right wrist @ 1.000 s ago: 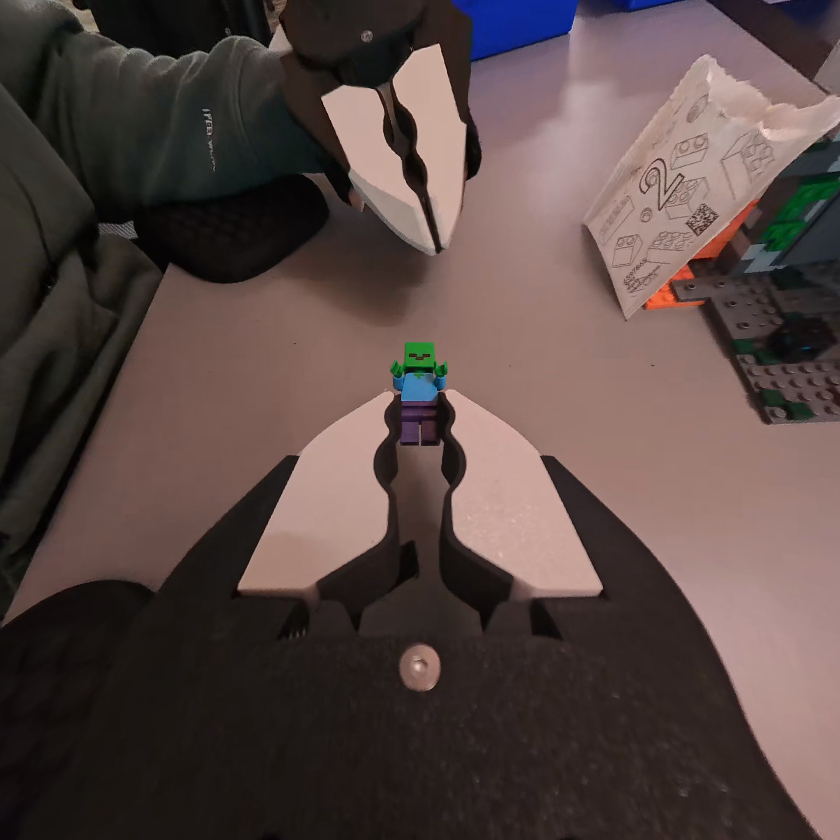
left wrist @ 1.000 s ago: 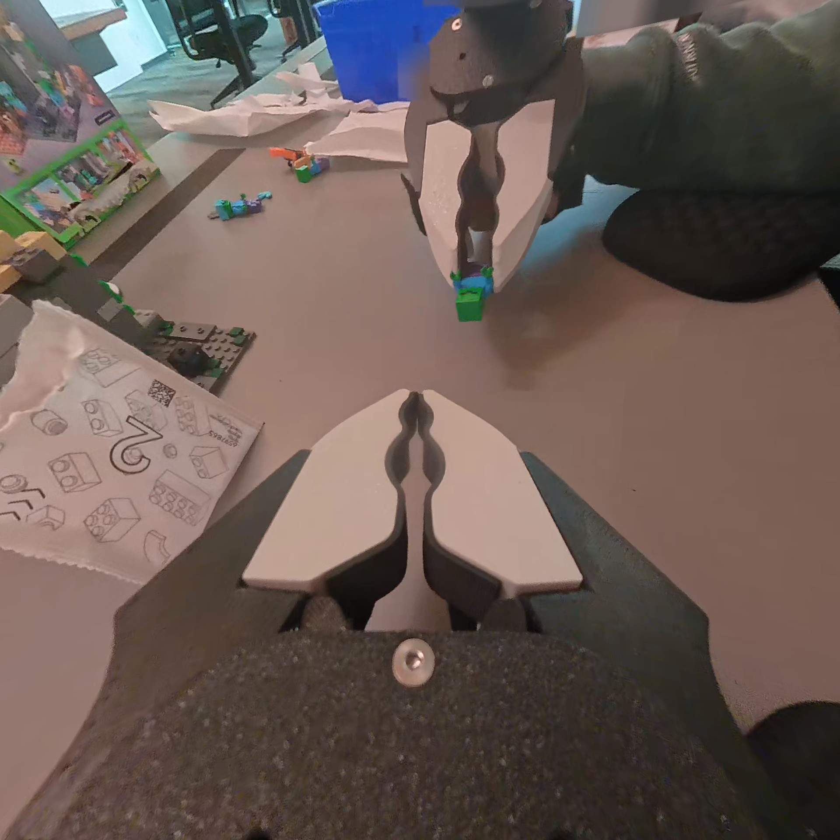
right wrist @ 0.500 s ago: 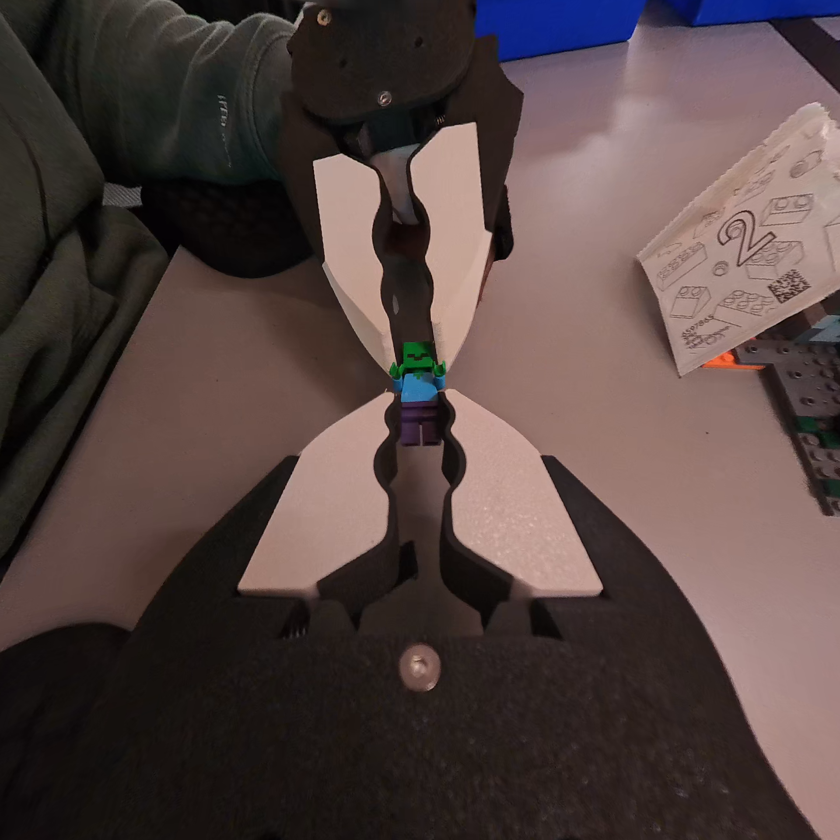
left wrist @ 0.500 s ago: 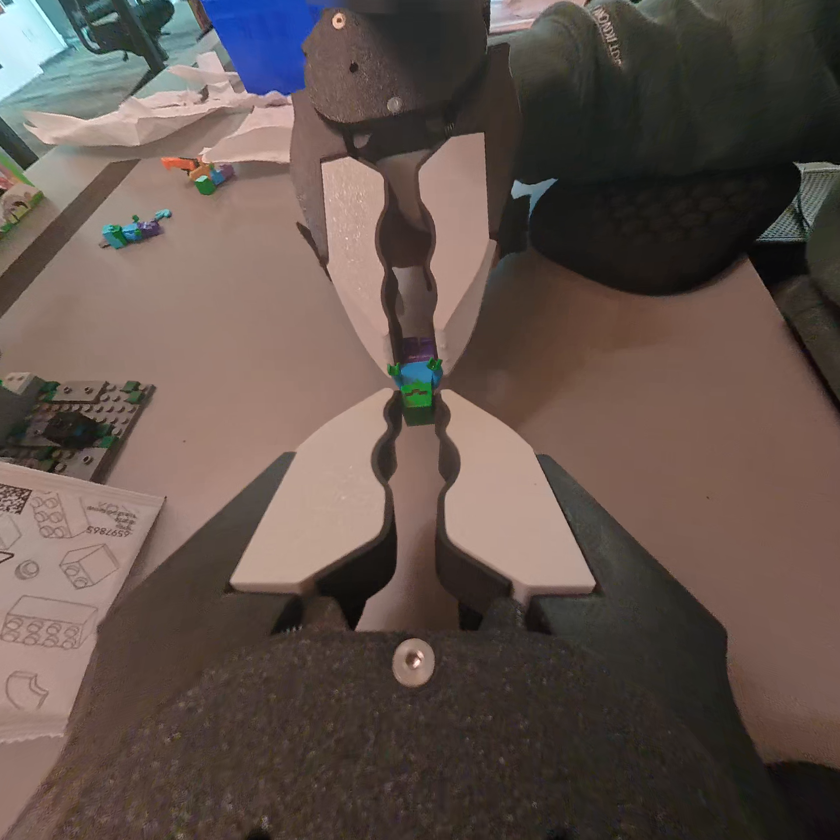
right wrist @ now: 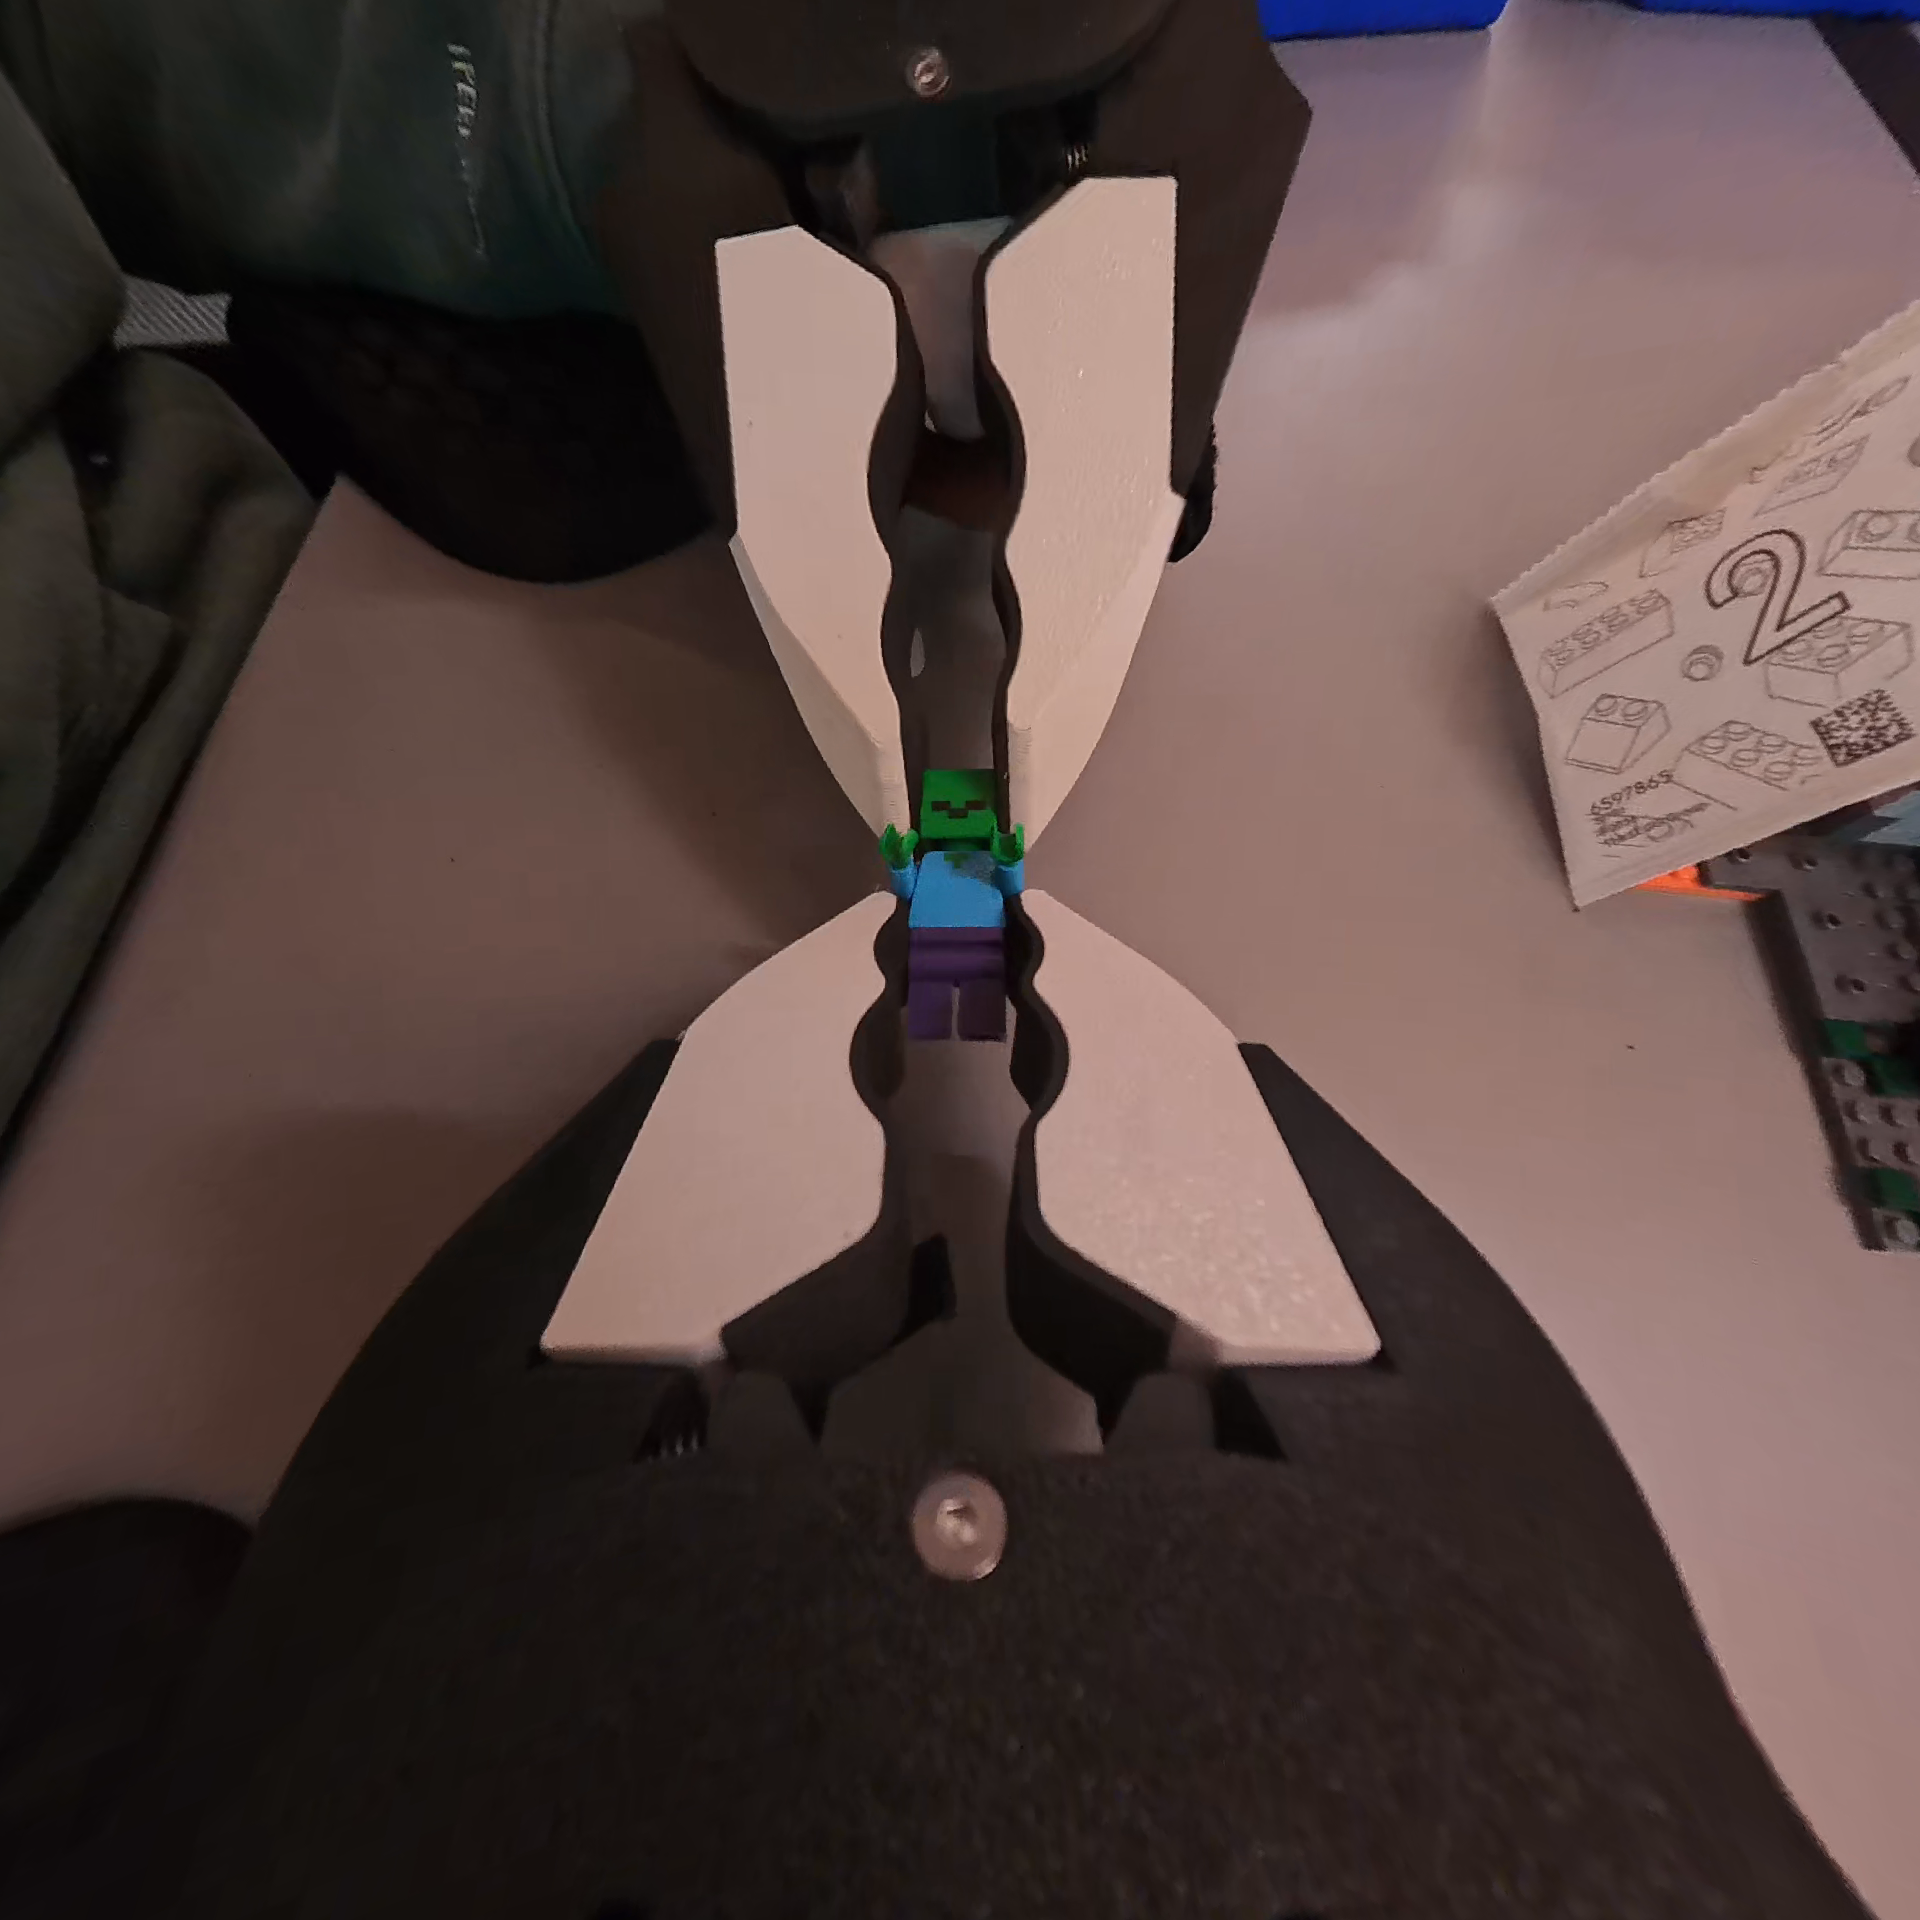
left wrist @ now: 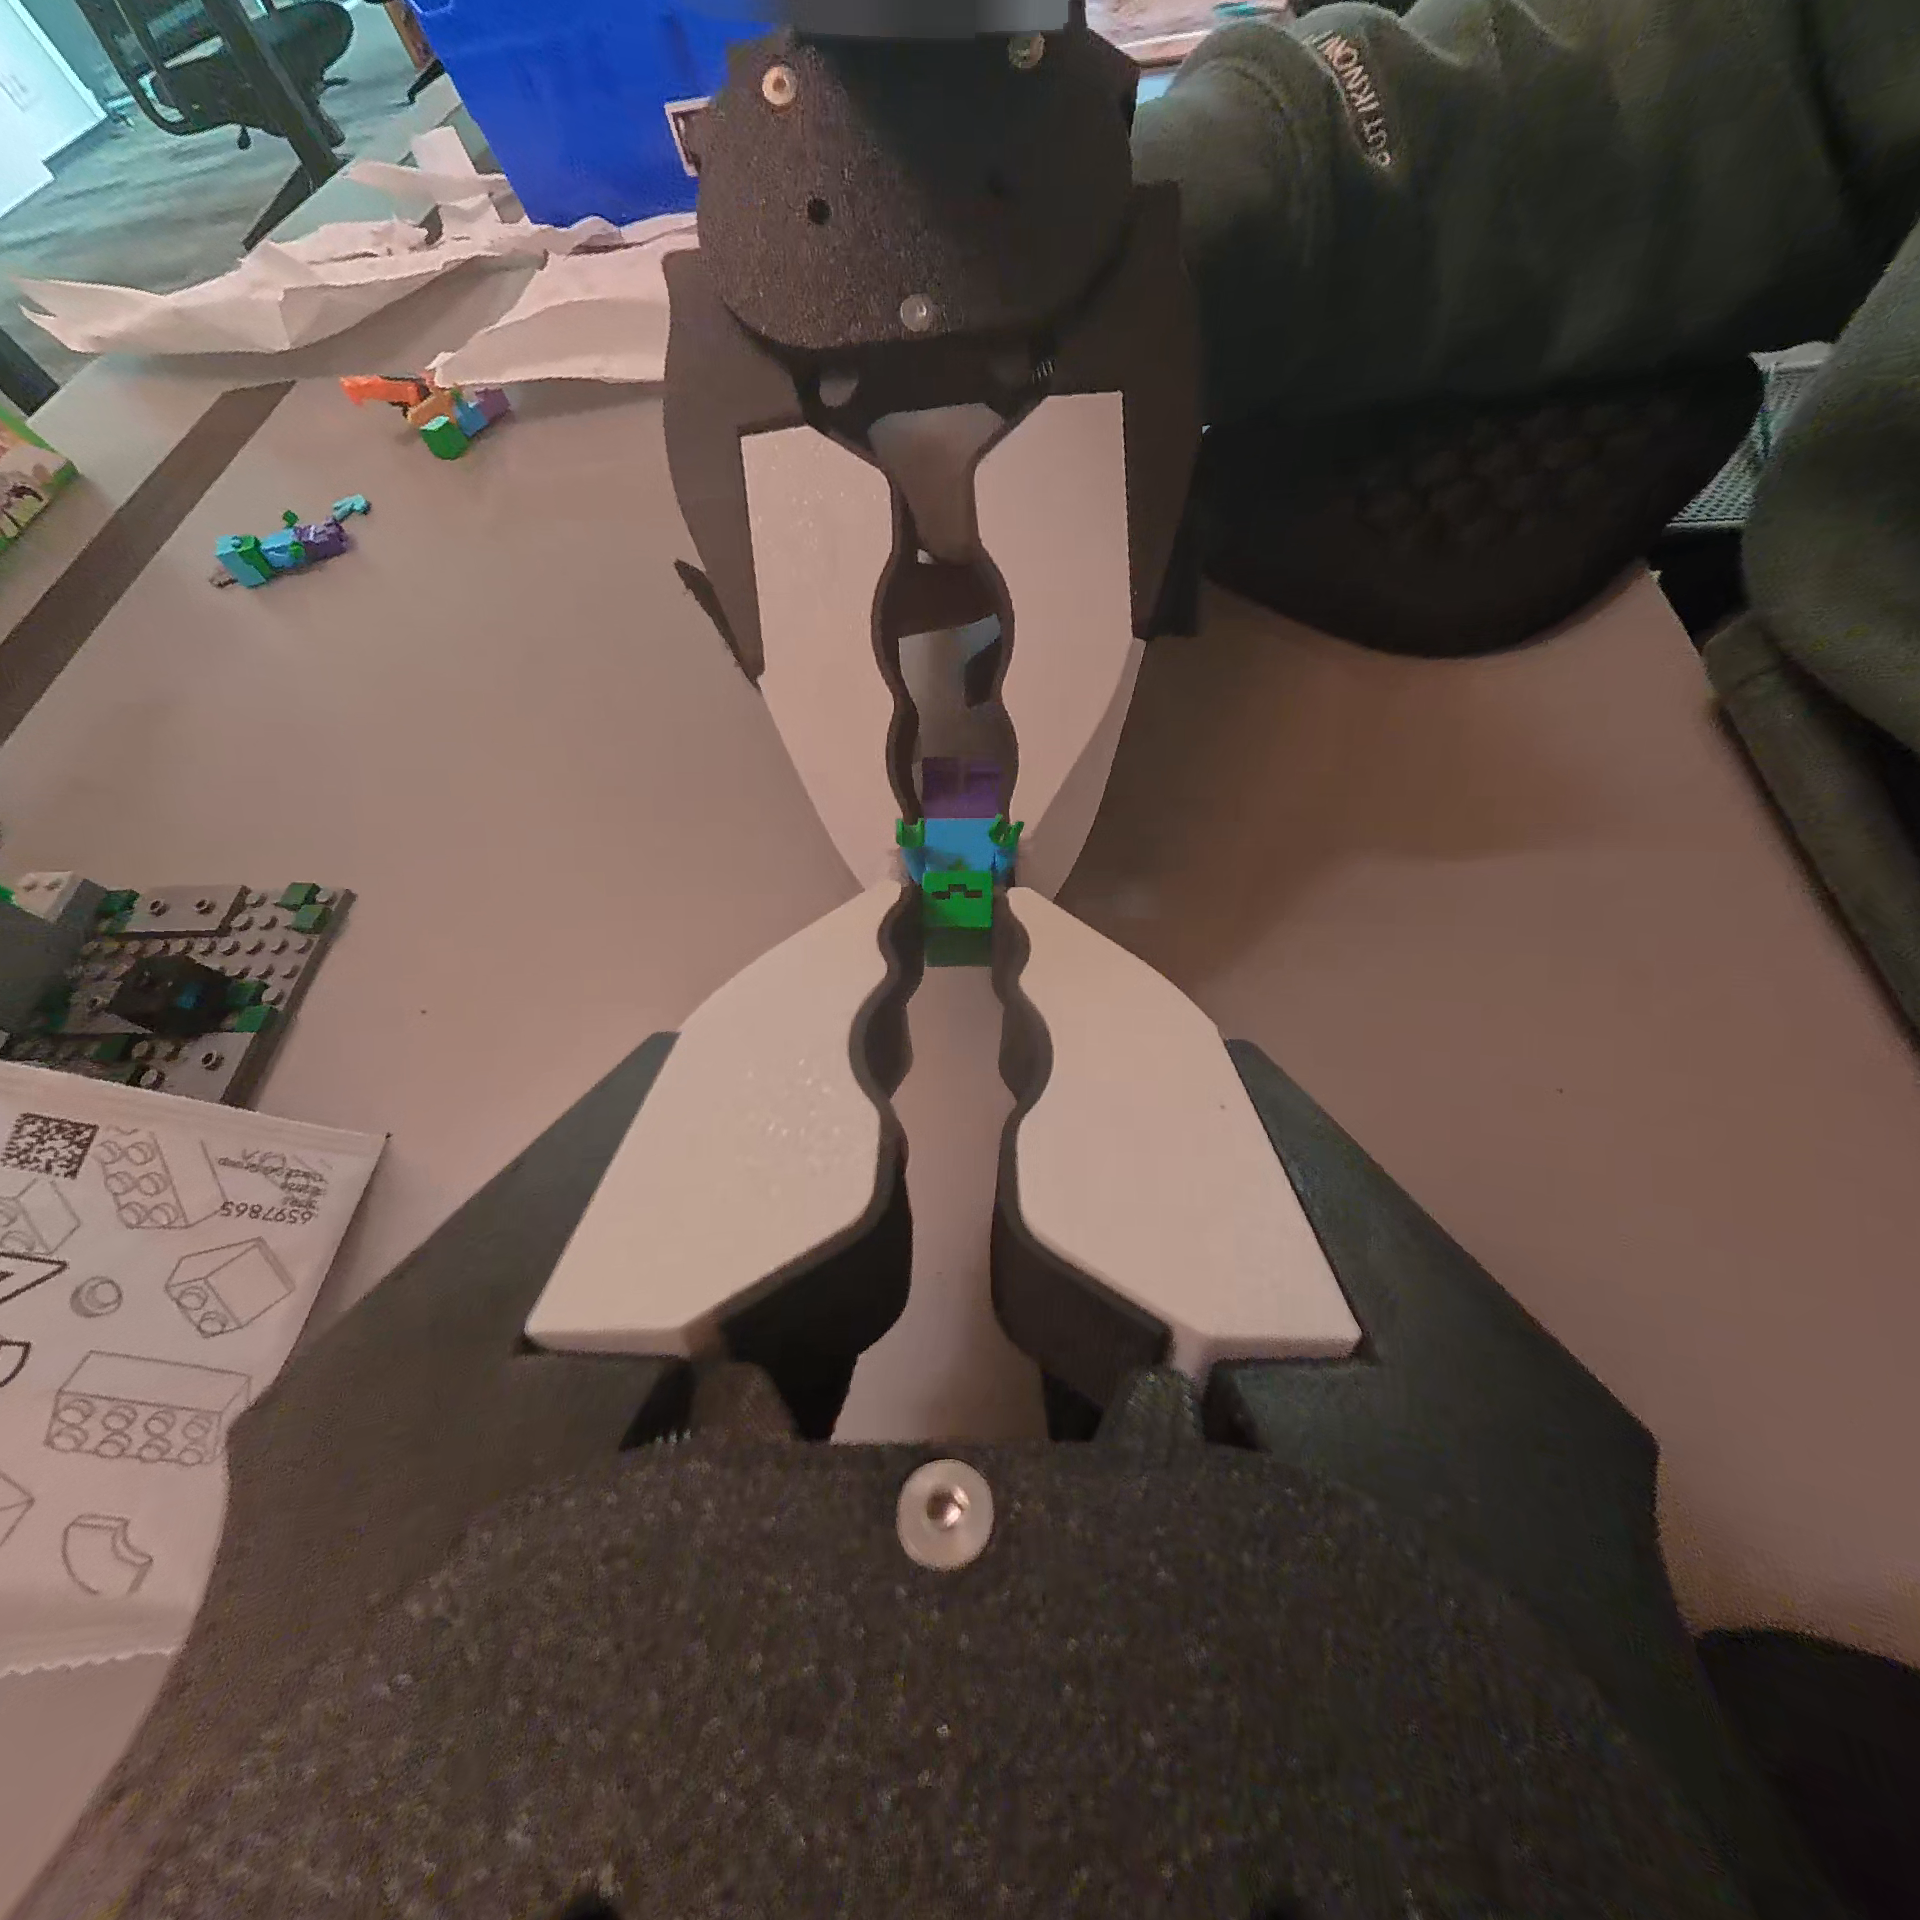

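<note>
Between the two hand-held grippers, held above the tabletop (right wrist: pixel 436 852), sits the little brick figure (right wrist: pixel 958 904). My right hand-held gripper (right wrist: pixel 958 987) is clamped on its purple legs, and my left hand-held gripper (left wrist: pixel 956 930) is closed around the green head from the opposite end. I'd judge the trick is keeping both tools dead in line and working straight along the figure's length, no twisting, since both grips are tiny. Room-wise: the printed paper bag (right wrist: pixel 1725 665) and grey brick baseplate (right wrist: pixel 1860 1039) sit off to my right, well apart. The tabletop's near edge and a dark-sleeved arm (right wrist: pixel 343 156) are on the other side, loose brick bits (left wrist: pixel 281 545) lie farther off.
</note>
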